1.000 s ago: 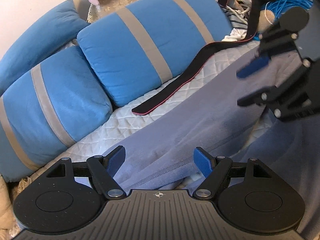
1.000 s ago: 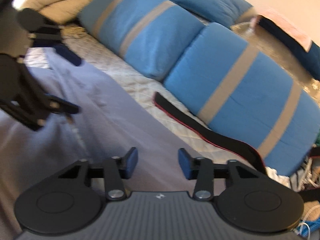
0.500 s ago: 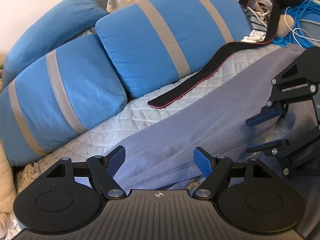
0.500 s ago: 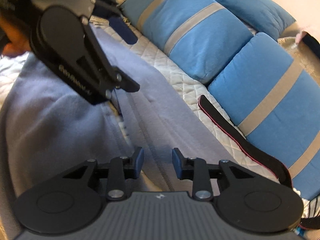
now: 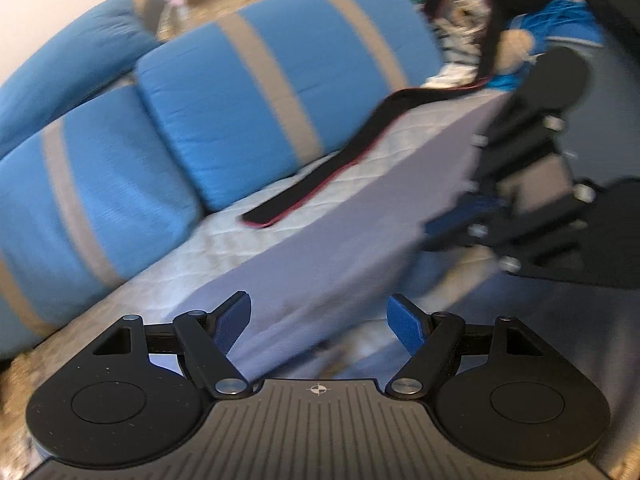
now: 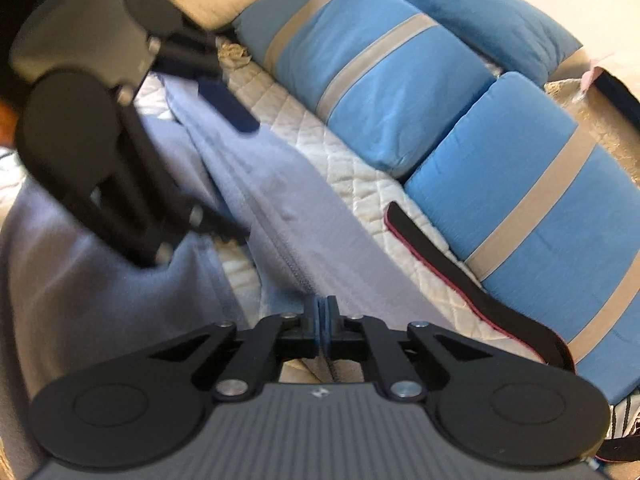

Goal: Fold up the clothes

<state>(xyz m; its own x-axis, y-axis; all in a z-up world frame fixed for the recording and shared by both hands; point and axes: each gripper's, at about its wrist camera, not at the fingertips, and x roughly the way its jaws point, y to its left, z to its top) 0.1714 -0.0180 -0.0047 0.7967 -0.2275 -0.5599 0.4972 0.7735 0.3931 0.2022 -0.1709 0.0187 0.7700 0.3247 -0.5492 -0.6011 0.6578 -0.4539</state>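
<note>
Tongs, right (image 6: pixel 322 318): being pressed together on the lavender garment's (image 6: pixel 288 200) edge. Tongs, left (image 5: pixel 318 320): being held apart, garment's fold between them, ungripped. Garment is lying beside the blue cushions (image 5: pixel 260 92). Step: grasping; next, left closure is being called for.

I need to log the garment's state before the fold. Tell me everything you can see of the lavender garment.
The lavender garment is a soft, fleece-like knit with a stitched seam running along it. It lies stretched across the white quilted bedcover, in front of the blue striped pillows. The right gripper is shut on its near edge. The left gripper stands open with fabric between its jaws, pads not pressing. A black strap lies beside it, apart.
</note>
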